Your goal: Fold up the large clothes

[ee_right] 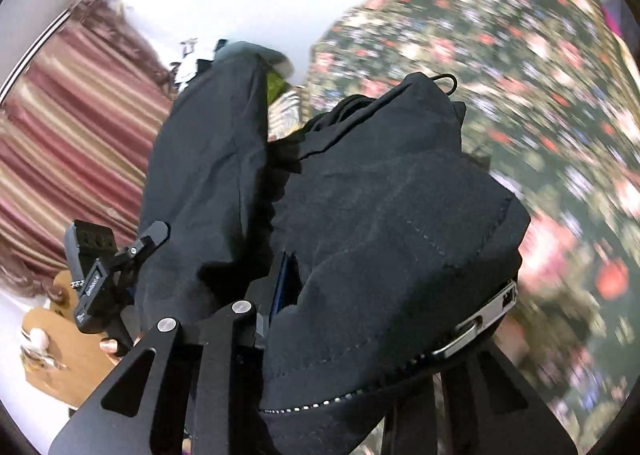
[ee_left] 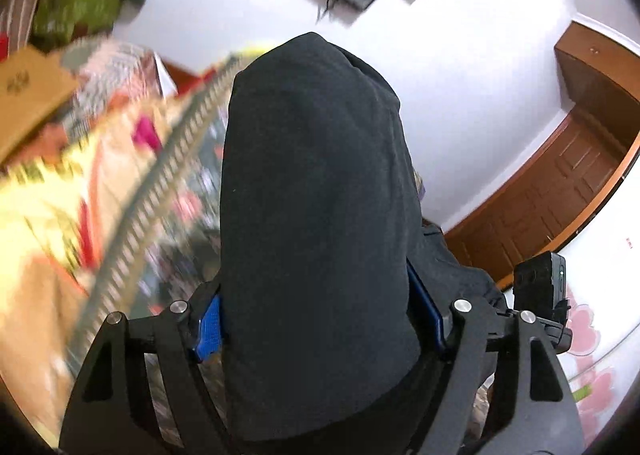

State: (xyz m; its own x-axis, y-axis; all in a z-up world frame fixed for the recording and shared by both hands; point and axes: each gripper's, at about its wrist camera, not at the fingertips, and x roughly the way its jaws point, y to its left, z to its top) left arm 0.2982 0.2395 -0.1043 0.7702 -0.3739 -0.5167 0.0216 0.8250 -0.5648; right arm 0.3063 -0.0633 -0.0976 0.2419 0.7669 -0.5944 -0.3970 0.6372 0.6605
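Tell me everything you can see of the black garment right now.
The black garment is soft, matte fabric with stitched seams, a zipper with a metal pull along its lower edge, and a thin cord loop at its top. It is bunched, not flat. In the left view it fills the space between the blue pads of the left gripper; in the right view it drapes over the right gripper, hiding the fingertips.

left gripper (ee_left: 316, 319) | black frame, blue pads (silver screws) | right gripper (ee_right: 320, 295) alike
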